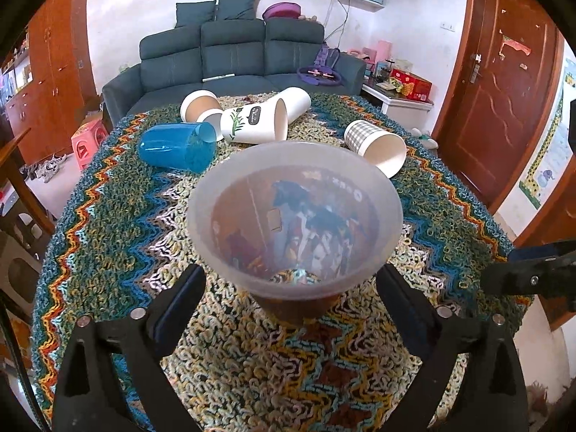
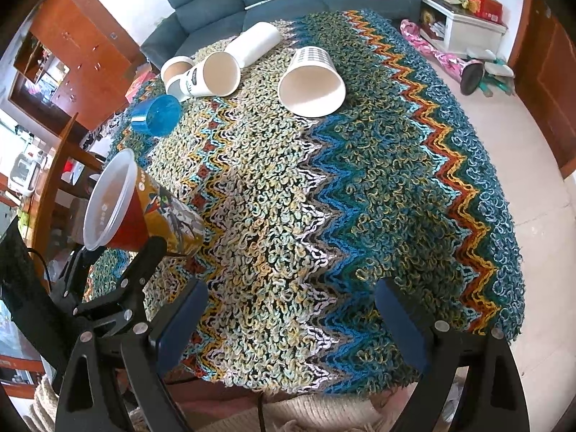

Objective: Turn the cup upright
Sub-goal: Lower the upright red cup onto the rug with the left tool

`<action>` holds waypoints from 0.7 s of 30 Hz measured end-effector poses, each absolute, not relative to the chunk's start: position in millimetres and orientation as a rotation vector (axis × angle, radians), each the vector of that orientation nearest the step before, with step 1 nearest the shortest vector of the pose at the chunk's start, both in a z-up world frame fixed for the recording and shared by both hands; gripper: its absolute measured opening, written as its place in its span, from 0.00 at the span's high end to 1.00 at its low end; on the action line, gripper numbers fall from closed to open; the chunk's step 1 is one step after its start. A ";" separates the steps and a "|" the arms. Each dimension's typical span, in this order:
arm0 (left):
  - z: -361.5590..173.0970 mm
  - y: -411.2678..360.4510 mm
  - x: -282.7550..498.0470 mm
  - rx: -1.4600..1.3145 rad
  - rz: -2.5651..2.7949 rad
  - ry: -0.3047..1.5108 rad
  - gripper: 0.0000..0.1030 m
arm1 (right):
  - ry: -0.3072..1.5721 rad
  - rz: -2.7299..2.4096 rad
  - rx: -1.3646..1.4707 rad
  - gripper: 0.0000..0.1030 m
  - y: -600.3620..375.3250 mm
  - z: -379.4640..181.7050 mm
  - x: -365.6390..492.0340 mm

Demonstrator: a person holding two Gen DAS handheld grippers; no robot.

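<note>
Translucent plastic cup with printed red-and-ochre wrap (image 1: pixel 293 223) standing mouth-up on the woolly zigzag-patterned table cover (image 1: pixel 108 223), base down near the front edge; in the right wrist view seen at far left (image 2: pixel 144 205), apparently upright, lean likely lens distortion.

Left gripper (image 1: pixel 291 309) spread wide, fingers flanking the cup's base on both sides, not touching, holding nothing. Right gripper (image 2: pixel 288 324) likewise fully open, empty, over bare cover well apart from any cup.

Handling judgement: thin-walled, empty, very light; wall flexing and denting under a hard squeeze, smooth plastic likely slipping. Narrow base on looped pile looking tippy. Best hold judged to be mid-to-lower wall, on the wrap, gentle closure.

Lying on their sides at the far end: clear blue plastic tumbler (image 1: pixel 176 145), white paper cup with leaf print (image 1: pixel 252 122), checked grey paper cup (image 1: pixel 374 144), brown-lined white paper cup (image 1: pixel 199 106), plain white paper cup (image 1: pixel 297 99). Paper ones crushable; grip on the wall near the base, not the rim.
</note>
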State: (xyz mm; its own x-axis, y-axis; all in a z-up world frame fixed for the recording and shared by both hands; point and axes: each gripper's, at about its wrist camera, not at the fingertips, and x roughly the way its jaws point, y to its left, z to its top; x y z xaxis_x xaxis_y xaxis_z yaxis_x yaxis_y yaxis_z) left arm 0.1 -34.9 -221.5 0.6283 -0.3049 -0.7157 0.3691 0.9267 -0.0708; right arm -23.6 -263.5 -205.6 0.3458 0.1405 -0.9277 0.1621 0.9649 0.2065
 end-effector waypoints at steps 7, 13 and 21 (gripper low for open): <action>-211.0 -31.8 -11.7 0.132 -0.365 0.788 0.06 | 1.205 -0.002 0.254 0.08 -255.8 -198.4 -27.9; -193.5 -23.8 -21.1 0.147 -0.355 0.800 0.06 | 1.188 0.013 0.228 0.08 -249.3 -190.6 -31.2; -144.8 -14.2 -26.0 0.128 -0.303 0.798 0.06 | 1.134 0.046 0.158 0.08 -234.5 -166.0 -29.7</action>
State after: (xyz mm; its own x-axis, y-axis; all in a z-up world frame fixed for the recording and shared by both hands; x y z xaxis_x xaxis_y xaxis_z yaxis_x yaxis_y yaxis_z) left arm -26.0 -14.2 -144.8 0.6574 -0.2187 -0.7211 0.3150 0.9491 -0.0007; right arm -29.7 -234.5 -166.0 0.4231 0.1165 -0.8985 0.0438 0.9879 0.1487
